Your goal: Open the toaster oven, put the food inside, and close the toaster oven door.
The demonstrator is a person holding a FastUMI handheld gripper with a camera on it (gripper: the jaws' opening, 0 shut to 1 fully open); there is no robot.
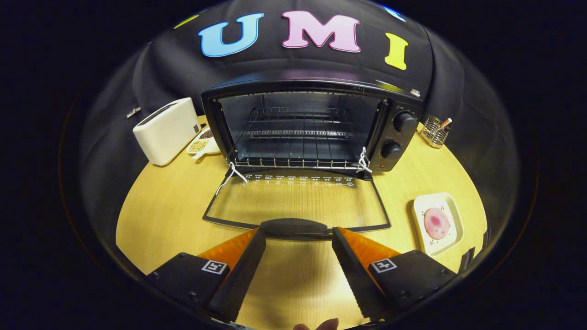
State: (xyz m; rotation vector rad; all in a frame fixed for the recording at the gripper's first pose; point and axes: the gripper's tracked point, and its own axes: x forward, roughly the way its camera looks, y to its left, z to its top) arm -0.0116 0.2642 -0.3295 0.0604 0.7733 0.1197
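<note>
**Door down, claw at the handle, food not yet in**

With the door dropped flat, I've got the toaster oven (pixel 312 126) dead ahead on the wooden table (pixel 160 215), cavity facing me. Glass door (pixel 296 201) lies horizontal toward the gripper (pixel 298 238), its dark handle (pixel 294 228) sitting right between the fingertips (pixel 254 243). Fingers spread wide, one each side of the handle; they flank it w/o pressing on it as far as I can tell, gap visible both sides. Claw holds nothing.

Inside oven: wire rack (pixel 298 162) at the front lip, more rack rails further back, interior otherwise dark. White cord (pixel 231 176) tied at the left hinge corner, another white tie at the right hinge corner. Two knobs (pixel 403 123) stacked on the oven's right panel.

Food (pixel 436 223): round pink item on a small cream plate (pixel 451 206), on table to the right of the open door, well apart from the fingers & outside the oven.

Other bits: white slot toaster (pixel 167 130) left of oven; small white dish (pixel 204 142) w/ grains/beans tucked between the two. Wire holder (pixel 434 130) w/ a stick-like item behind oven's right side. A fingertip of the operator's hand (pixel 321 325) peeks in behind the claw.
</note>
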